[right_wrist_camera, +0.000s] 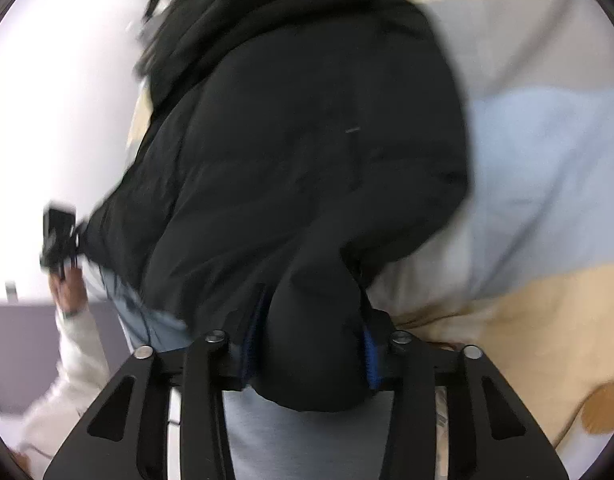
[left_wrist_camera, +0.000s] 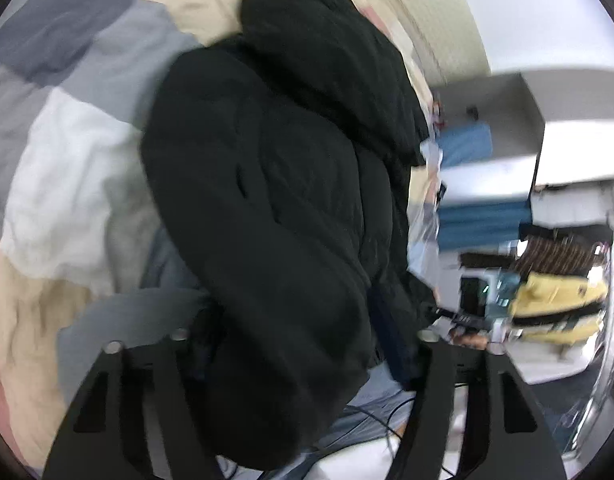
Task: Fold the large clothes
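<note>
Clearly one black puffer jacket (left_wrist_camera: 275, 184), two hand-held grippers, left (left_wrist_camera: 303, 340) and right (right_wrist_camera: 305, 344) each clamping its hem, patchwork quilt (left_wrist_camera: 67, 152).

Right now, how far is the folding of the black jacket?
Done: little that shows; the black jacket is bunched, not flat, over the patchwork blanket. In hand: both tools hold its edge, the left tool and the right tool, with fabric between their fingers. Left: laying it flat, folding the sleeves and body.

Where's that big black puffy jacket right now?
The black jacket fills both views' centre, lying on the patchwork quilt, its near hem between each gripper's fingers.
</note>
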The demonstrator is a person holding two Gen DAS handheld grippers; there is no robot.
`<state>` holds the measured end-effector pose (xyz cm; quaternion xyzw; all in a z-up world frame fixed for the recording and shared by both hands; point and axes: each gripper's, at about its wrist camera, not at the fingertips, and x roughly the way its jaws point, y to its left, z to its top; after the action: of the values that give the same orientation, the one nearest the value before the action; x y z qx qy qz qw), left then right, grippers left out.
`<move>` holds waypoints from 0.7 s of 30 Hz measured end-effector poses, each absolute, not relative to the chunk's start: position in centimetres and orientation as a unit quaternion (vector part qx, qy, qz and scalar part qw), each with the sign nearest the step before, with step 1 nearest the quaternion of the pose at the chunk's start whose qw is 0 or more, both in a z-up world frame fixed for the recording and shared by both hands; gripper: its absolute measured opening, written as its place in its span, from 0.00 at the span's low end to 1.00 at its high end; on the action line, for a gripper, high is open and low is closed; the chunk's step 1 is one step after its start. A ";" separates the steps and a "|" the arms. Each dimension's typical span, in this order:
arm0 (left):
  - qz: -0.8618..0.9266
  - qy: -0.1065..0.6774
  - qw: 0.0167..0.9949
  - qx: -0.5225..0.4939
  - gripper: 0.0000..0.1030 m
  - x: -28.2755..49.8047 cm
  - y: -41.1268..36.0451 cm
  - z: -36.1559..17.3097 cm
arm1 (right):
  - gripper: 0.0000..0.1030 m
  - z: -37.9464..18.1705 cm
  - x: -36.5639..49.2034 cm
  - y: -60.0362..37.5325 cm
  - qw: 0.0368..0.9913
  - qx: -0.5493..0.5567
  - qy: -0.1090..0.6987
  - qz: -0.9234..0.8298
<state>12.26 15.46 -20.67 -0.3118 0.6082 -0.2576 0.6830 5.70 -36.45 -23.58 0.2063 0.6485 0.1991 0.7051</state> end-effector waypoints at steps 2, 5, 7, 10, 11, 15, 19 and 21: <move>-0.255 0.618 0.678 -0.304 0.30 12.4 14.6 -20.8 | 0.24 -22.4 5.7 -35.0 0.719 0.170 0.642 0.205; -0.256 0.604 0.697 -0.290 0.19 12.5 14.4 -19.3 | 0.16 -19.6 5.5 -33.6 0.752 0.147 0.608 0.208; -0.260 0.580 0.716 -0.290 0.18 12.0 14.7 -17.3 | 0.14 -17.0 5.2 -33.0 0.776 0.140 0.579 0.204; -0.262 0.546 0.753 -0.257 0.17 11.1 14.9 -14.3 | 0.13 -12.4 4.1 -33.3 0.816 0.128 0.534 0.180; -0.258 0.539 0.759 -0.259 0.17 10.8 15.2 -13.7 | 0.13 -11.2 3.7 -33.9 0.826 0.131 0.520 0.172; -0.257 0.515 0.768 -0.282 0.17 9.4 17.0 -11.8 | 0.13 -6.5 1.2 -36.2 0.858 0.156 0.462 0.159; -0.279 0.489 0.769 -0.302 0.17 7.4 18.6 -9.8 | 0.12 -3.9 -2.6 -38.3 0.880 0.195 0.412 0.134; -0.282 0.484 0.769 -0.307 0.17 5.9 19.3 -8.8 | 0.12 -3.0 -4.6 -39.0 0.880 0.223 0.397 0.135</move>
<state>5.90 19.28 -8.82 -0.3068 0.4844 -0.2822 0.7691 -4.65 -39.03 -3.05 0.2232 0.3972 0.1347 0.8799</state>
